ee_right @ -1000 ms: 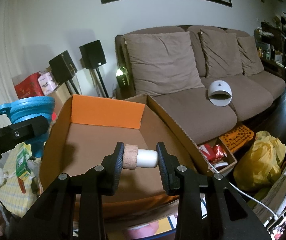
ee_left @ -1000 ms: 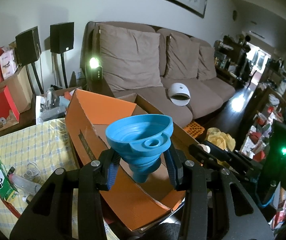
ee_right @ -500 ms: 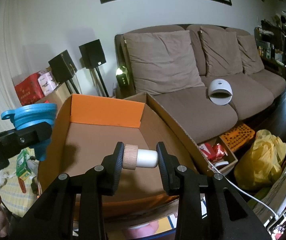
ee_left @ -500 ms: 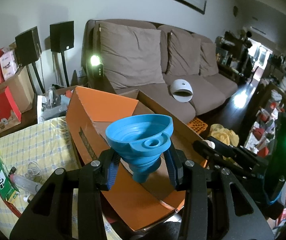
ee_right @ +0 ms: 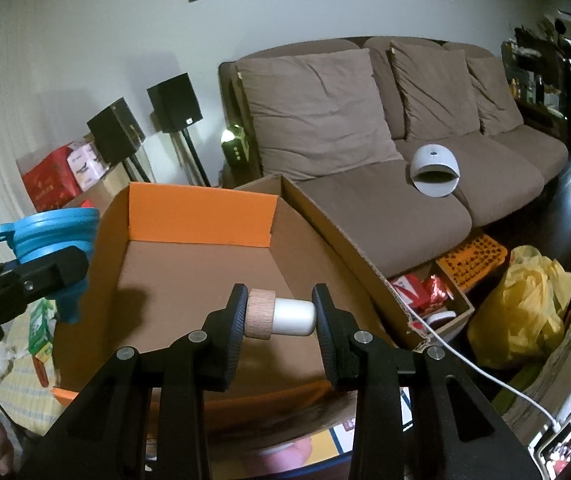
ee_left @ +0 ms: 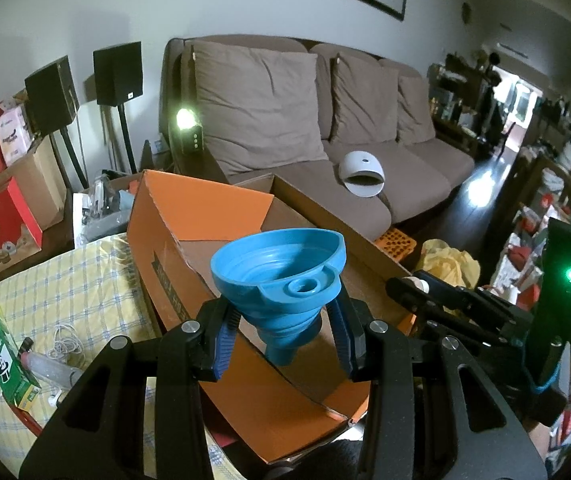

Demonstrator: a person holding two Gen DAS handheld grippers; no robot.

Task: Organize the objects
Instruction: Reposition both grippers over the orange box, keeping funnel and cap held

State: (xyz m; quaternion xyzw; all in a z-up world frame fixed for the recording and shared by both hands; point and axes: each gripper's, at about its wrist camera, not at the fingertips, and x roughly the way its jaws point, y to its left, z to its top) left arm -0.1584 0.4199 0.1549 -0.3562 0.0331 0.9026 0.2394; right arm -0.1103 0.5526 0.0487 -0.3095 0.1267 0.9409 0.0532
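Sofa fills the room behind your open cardboard box. Your left gripper pinches a blue collapsible funnel upright above the box's near wall. Your right gripper clamps a wood-topped white stopper sideways over the box's inside.

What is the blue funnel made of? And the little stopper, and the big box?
Blue funnel: probably soft silicone, matte, with stepped folding rings. Stopper: the cap looks like pale wood with faint grain; the plug is smooth white, maybe plastic or rubber. Box: corrugated cardboard, brown inside and orange outside, with a fluted cut edge.
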